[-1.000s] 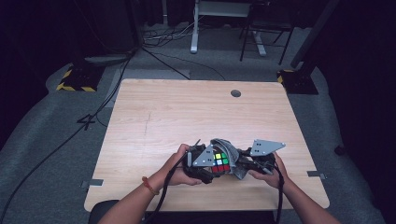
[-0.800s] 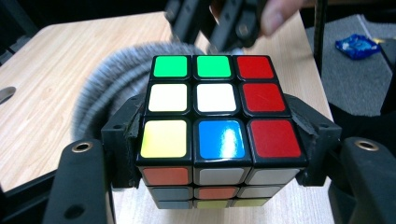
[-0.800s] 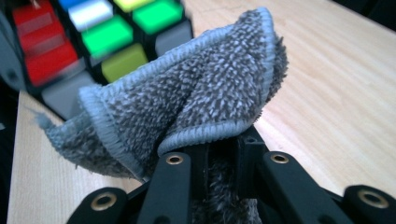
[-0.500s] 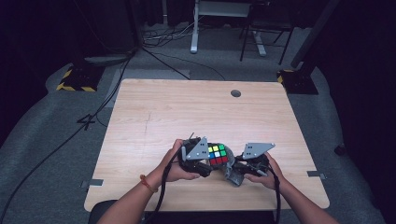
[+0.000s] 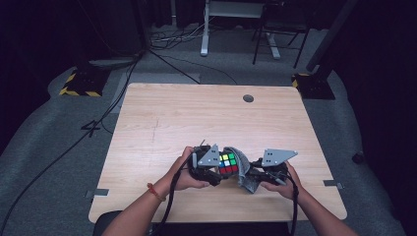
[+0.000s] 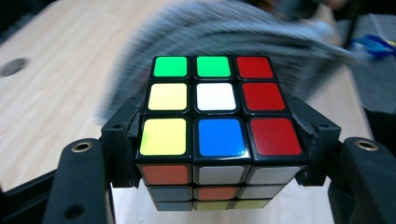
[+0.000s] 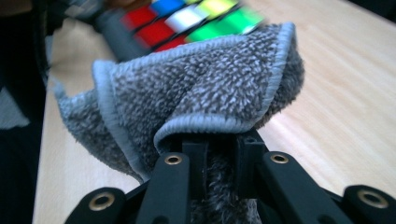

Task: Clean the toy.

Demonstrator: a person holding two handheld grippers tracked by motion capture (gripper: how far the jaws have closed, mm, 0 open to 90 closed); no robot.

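Observation:
A scrambled Rubik's cube [image 5: 227, 163] is held over the near middle of the wooden table [image 5: 196, 118]. My left gripper [image 5: 216, 169] is shut on it. In the left gripper view the two jaws clamp the cube [image 6: 215, 116] by its left and right sides, and its top face shows green, yellow, white, blue and red. My right gripper [image 5: 253, 173] is shut on a bunched grey cloth [image 5: 244, 174] that presses against the cube's right and far side. In the right gripper view the cloth [image 7: 196, 93] bulges out of the gripper [image 7: 219, 149], with the blurred cube [image 7: 187, 18] behind it. The cloth [image 6: 261, 42] is blurred behind the cube.
A round cable hole [image 5: 248, 98] sits near the table's far edge. Beyond the table are floor cables, a desk frame [image 5: 204, 29] and black-and-yellow striped bases [image 5: 78, 86]. A person's forearms come in from the front edge.
Both hands have moved a little away from the front edge with the cube and cloth. The cloth has shifted along the cube's right side toward its far side.

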